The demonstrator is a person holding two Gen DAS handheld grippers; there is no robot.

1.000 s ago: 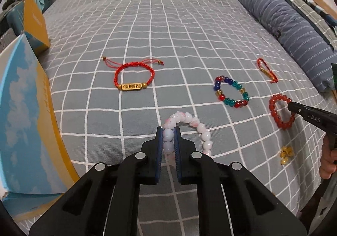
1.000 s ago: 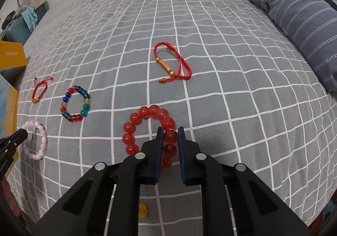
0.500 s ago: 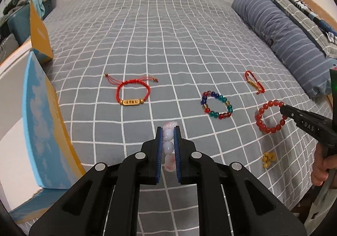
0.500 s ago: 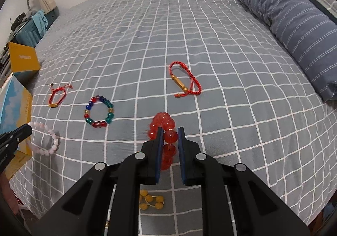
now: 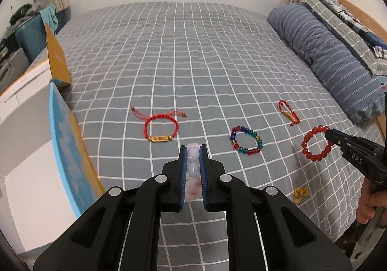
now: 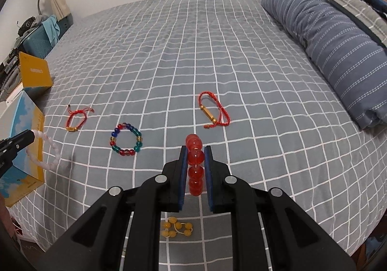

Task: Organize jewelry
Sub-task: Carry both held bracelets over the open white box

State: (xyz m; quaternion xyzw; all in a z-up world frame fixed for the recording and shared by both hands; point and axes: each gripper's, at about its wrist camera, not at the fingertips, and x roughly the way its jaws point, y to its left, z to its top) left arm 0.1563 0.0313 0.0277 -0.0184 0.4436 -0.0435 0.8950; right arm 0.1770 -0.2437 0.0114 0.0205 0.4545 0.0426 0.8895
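My left gripper [image 5: 193,150] is shut on a pale pink bead bracelet [image 5: 193,164], held above the grey checked bed; it also shows in the right wrist view [image 6: 52,150]. My right gripper [image 6: 195,150] is shut on a red bead bracelet [image 6: 195,164], lifted off the bed; it hangs in the left wrist view [image 5: 315,142]. On the bed lie a red cord bracelet with a gold plate [image 5: 160,128], a multicolour bead bracelet [image 5: 246,140], a second red cord bracelet with a gold tube [image 6: 212,111] and a small yellow bead bracelet [image 6: 176,229].
An open box with a blue-and-orange wall [image 5: 70,150] stands at the bed's left edge, with a yellow lid [image 6: 35,72] behind it. A striped blue pillow [image 6: 338,36] lies along the right side. A suitcase and clutter [image 5: 29,31] sit at the far left.
Both grippers have risen and pulled back, lifting the pink and the red bead bracelets off the bed. The other jewelry has not moved.
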